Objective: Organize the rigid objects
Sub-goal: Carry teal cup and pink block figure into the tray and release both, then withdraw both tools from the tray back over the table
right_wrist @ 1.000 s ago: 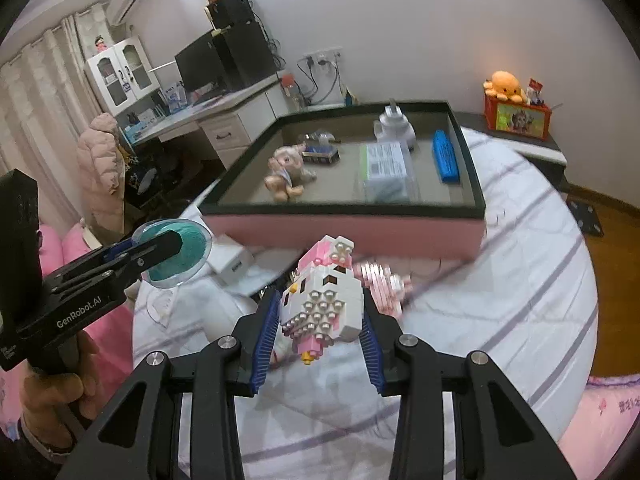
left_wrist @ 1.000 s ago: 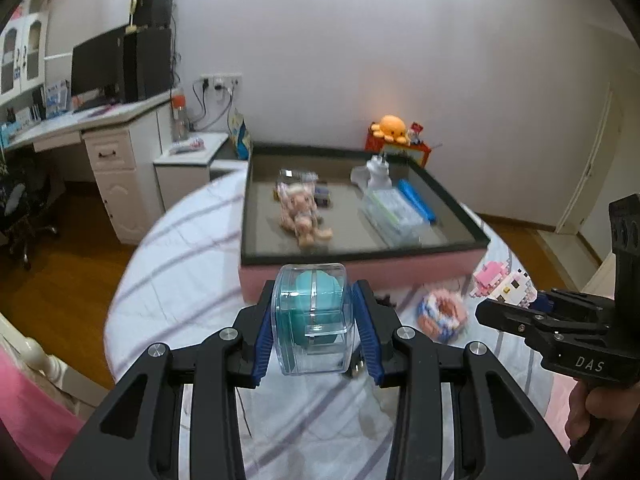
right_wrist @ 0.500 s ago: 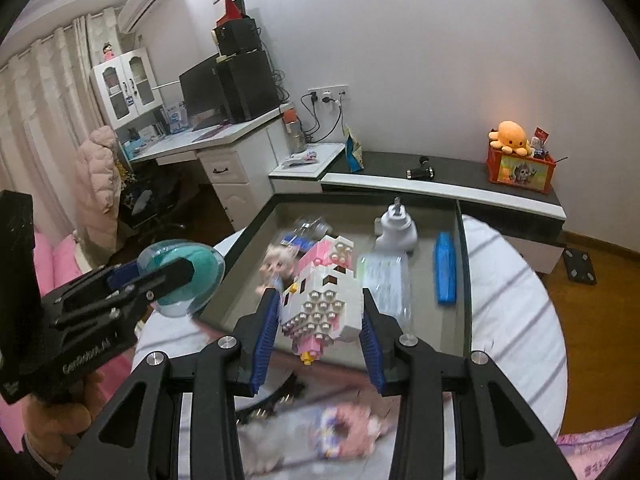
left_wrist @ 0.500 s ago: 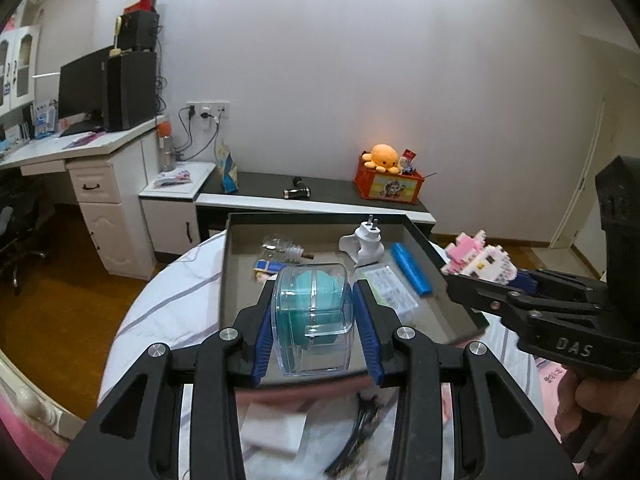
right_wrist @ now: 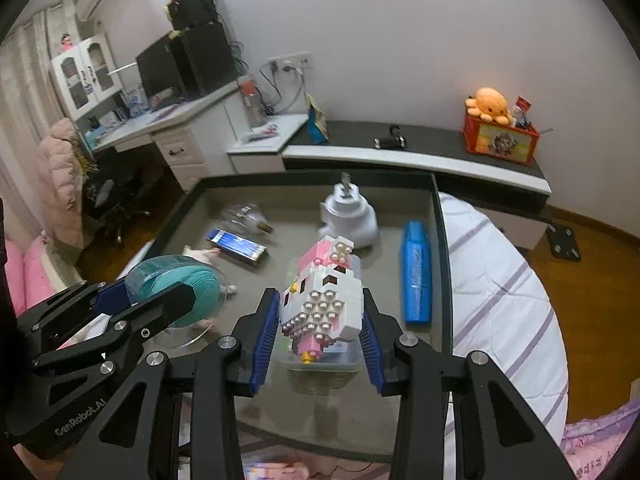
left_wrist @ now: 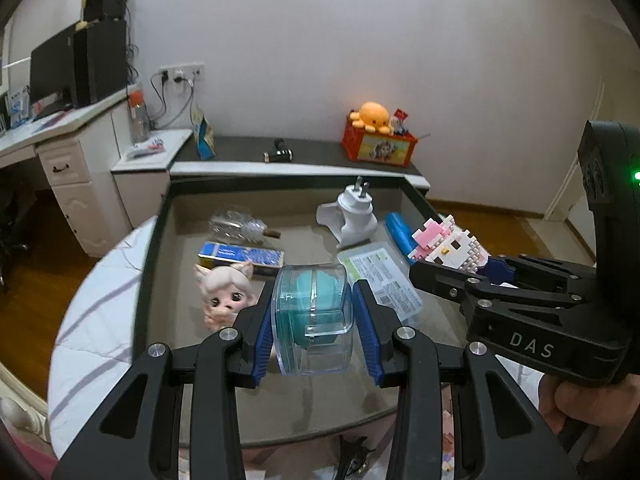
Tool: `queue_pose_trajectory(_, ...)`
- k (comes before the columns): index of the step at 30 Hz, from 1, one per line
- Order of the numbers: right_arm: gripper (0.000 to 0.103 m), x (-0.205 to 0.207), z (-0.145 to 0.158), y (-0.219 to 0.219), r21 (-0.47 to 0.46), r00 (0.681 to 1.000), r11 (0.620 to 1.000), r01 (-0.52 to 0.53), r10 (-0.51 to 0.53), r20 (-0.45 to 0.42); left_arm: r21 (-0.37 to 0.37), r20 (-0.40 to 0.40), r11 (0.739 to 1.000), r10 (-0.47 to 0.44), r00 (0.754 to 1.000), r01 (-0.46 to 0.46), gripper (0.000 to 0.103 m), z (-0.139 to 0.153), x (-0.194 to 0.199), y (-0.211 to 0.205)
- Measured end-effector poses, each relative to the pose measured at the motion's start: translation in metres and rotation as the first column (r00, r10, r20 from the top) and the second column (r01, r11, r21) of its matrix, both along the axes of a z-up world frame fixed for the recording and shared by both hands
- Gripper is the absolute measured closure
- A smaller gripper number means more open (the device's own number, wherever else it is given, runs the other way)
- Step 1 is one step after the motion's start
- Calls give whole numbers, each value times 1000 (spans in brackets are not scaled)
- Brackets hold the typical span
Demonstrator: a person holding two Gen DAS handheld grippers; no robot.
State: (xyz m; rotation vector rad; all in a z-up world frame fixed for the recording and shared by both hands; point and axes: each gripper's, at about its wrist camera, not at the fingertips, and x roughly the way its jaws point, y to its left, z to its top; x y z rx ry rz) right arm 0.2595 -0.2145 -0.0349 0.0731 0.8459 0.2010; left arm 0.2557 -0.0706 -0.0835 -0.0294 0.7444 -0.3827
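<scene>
Gripping a clear case with a teal puff inside (left_wrist: 313, 316), the left tool (left_wrist: 314, 322) has its blue pads pressed on the case's two flat sides; the case hangs above the near half of the tray (left_wrist: 154, 240), just right of a doll's head (left_wrist: 228, 292). The right tool (right_wrist: 320, 320) pinches a pink-and-white brick figure (right_wrist: 322, 296) between its pads in the same way, above a flat clear packet (left_wrist: 380, 276) that lies on the tray floor. From the left wrist view the right tool (left_wrist: 452, 276) shows at the right edge, held by a hand (left_wrist: 592, 408), with the figure over the tray's right part.

Inside the tray, outward from the tools: a blue bar (right_wrist: 416, 272) along the right wall, a white plug adapter (right_wrist: 350, 216) toward the far side, a blue flat box (right_wrist: 236, 246) and a crinkled clear wrapper (left_wrist: 236, 226) to the left. The tray rests on a round tabletop under a striped white cloth (right_wrist: 500, 280).

Judged step: carrying both items in for placement. To do it well, each load should be lowered over bare floor, not onto the doll or packet; the open patch nearest the front wall looks most suitable. The pads should part only once the item rests on the floor, since the case may roll on its curved face and the figure could shed bricks if dropped.
</scene>
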Motion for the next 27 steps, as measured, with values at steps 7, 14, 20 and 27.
queue_pose_trajectory(7,29,4,-13,-13,-32,998,998,61,-62,-29,60,56,997,43,997,-47,5,4,-7,-2)
queue_pose_trajectory(14,10,-14,-4,-19,18,997,997,78,-78,-10,67,112,991,111,988,-118,0,22,-29,20)
queue_pose_trajectory(20,0,-39,14,-17,47,994,993,109,-110,20,51,121,985,156,980,-163,0,30,-55,42)
queue_pose_trajectory(27,0,-72,34,-4,59,992,993,101,-105,64,49,123,978,195,973,-202,0,37,-87,59)
